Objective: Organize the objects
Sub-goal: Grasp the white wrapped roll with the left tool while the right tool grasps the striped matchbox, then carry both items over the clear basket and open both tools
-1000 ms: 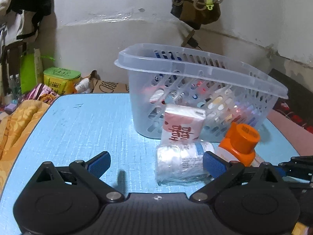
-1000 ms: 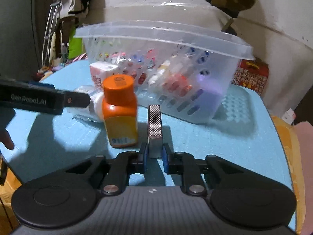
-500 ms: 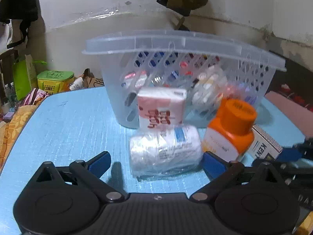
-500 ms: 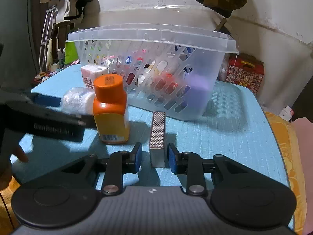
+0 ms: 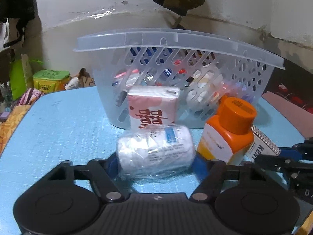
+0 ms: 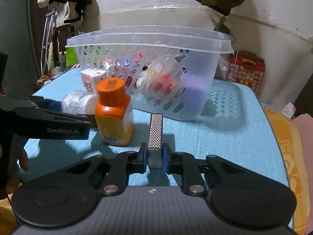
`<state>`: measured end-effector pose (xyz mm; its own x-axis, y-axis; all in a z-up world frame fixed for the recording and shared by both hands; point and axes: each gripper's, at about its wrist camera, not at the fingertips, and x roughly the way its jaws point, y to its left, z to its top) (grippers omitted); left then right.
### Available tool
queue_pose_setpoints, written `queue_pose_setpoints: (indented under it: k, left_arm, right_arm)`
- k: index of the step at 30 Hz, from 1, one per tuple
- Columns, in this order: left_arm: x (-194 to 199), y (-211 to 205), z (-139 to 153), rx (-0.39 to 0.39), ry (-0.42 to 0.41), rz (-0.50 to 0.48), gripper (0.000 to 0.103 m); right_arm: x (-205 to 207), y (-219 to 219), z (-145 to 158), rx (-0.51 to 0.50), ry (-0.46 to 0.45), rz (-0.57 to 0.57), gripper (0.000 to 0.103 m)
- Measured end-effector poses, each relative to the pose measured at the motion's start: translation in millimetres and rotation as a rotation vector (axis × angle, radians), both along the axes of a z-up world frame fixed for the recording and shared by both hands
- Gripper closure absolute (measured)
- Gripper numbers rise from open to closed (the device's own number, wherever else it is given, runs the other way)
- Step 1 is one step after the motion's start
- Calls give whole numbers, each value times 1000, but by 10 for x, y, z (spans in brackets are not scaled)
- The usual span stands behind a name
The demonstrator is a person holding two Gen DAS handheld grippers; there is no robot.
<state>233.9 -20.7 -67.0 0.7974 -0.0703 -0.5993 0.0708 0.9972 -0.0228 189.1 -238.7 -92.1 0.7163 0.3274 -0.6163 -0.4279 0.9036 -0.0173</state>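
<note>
On the light blue textured tabletop (image 5: pixel 58 129), the left gripper (image 5: pixel 155 161) is sitting low with its blue-padded fingers (image 5: pixel 199 163) on either side of a white roll wrapped in clear plastic film (image 5: pixel 155 152), which is lying on its side. The pads are standing right at the two ends of the roll; the plastic is blurring the contact, so it looks like they are pressing on it, though I cannot tell for certain. Just behind the roll, a pink-and-white tissue pack with red lettering (image 5: pixel 153 107) is standing against the wall of a translucent perforated plastic basket (image 5: pixel 176 41), which is holding a jumble of small colourful items.

To the right of the roll, an orange plastic bottle with an orange screw cap and a yellow label (image 5: pixel 228 135) is standing upright on the table, close beside the roll. Behind and to the right of the bottle, a grey matchbox with a dotted striking strip (image 6: pixel 155 131) is standing on its narrow edge. The right gripper (image 6: pixel 155 157) is clamping the near end of that matchbox between its blue pads, both pads flat against the box's sides, with the box's lower edge appearing to be resting on the table. In the right wrist view, the left gripper's black arm is reaching in from the left, in front of the bottle.
</note>
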Motion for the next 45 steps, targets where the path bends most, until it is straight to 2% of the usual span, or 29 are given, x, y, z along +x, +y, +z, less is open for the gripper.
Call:
queue_pose_setpoints:
  k: [7, 13, 21, 28, 33, 35, 39, 40, 41, 43, 45]
  left_arm:
    - [-238, -72, 63, 73, -90, -46, 28]
    - [-375, -104, 198, 80, -142, -50, 28]
    - [-509, -76, 330, 79, -171, -54, 28]
    - [-644, 9, 630, 20, -236, -55, 28]
    - [-791, 396, 954, -109, -303, -25, 28]
    - [-691, 500, 1085, -157, -300, -6, 28]
    - [-257, 573, 1487, -304, -267, -33, 28]
    - [-143, 537, 1579, -310, -270, -40, 28]
    - [1, 462, 1656, -274, -269, -44, 28]
    - [378, 334, 1689, -215, -192, -39, 28]
    - [710, 327, 1577, -260, -116, -19, 28]
  right_arm:
    - [-48, -41, 46, 5, -23, 4, 86]
    - [-125, -130, 149, 49, -47, -7, 86]
    - [-280, -233, 314, 82, -112, -17, 86]
    - [-517, -395, 682, 185, -241, 6, 86]
    - [-521, -532, 975, 269, -312, 5, 86]
    - [-366, -451, 1079, 243, -312, 3, 86]
    - [122, -152, 1305, 195, -289, -4, 86]
    - [251, -51, 1331, 161, -281, -11, 86]
    - [399, 25, 1347, 141, -257, -16, 86]
    - [694, 89, 1314, 149, -172, -2, 86]
    - [929, 118, 1221, 164, -100, 7, 86]
